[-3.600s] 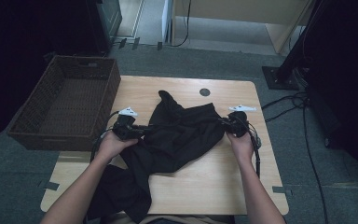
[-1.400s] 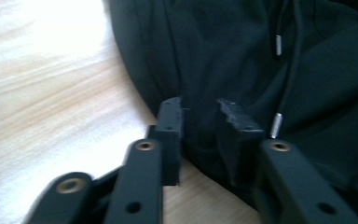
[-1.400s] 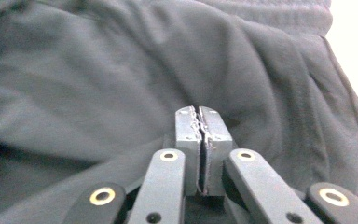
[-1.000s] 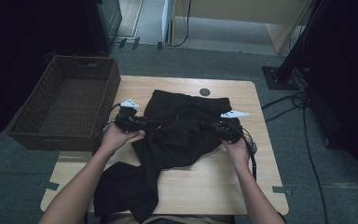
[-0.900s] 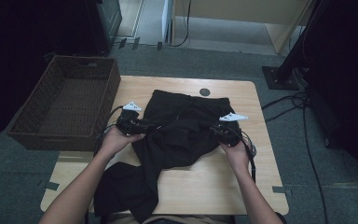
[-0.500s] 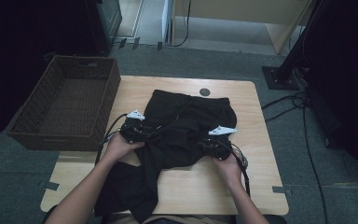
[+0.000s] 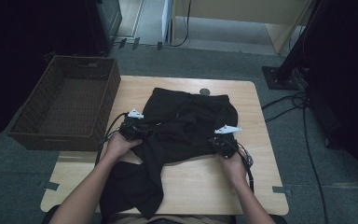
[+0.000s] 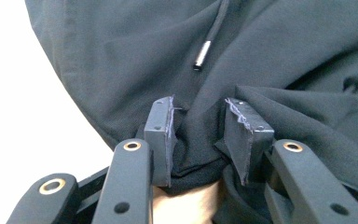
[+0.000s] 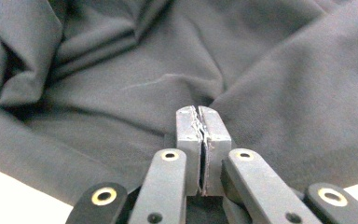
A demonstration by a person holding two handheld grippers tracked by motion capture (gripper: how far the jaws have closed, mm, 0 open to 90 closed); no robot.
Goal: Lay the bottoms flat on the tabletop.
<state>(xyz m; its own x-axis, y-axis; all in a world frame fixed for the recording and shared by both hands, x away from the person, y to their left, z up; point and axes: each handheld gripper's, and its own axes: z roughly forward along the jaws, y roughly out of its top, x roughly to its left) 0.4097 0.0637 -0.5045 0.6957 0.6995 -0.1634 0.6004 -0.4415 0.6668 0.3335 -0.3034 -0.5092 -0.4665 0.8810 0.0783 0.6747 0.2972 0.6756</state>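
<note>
Black garment [image 7: 186, 126] lies mid-table [image 7: 261, 186], waist end toward the upper middle of the high view, one leg trailing to the lower left and off the near edge. Long axis runs roughly upper right to lower left. Basket [image 7: 65, 107] sits at left of frame, off the table's left side.

My left gripper [image 7: 133, 130] is at the garment's left edge, my right gripper [image 7: 223, 142] at its right edge, each at its own side, so neither hand is nearer overall. The body of the garment lies between the two, further up the frame from both. Next move, I'd guess, is a fold or a lift across that span, so both pinches need to hold.

Left gripper [image 8: 200, 140], in its own view: jaws part spread, a thick bunch of cloth wedged between the pads [image 8: 161, 135], which look to be pressing on it; they have just been closing. Drawstring tip [image 8: 203, 53] sits just above, centre of that view.

Right gripper [image 9: 203, 140], in its own view: jaws pressed together after just closing, at most a thin layer of cloth in the seam, which I can't tell for sure. Cloth lies all around the tips.
</note>
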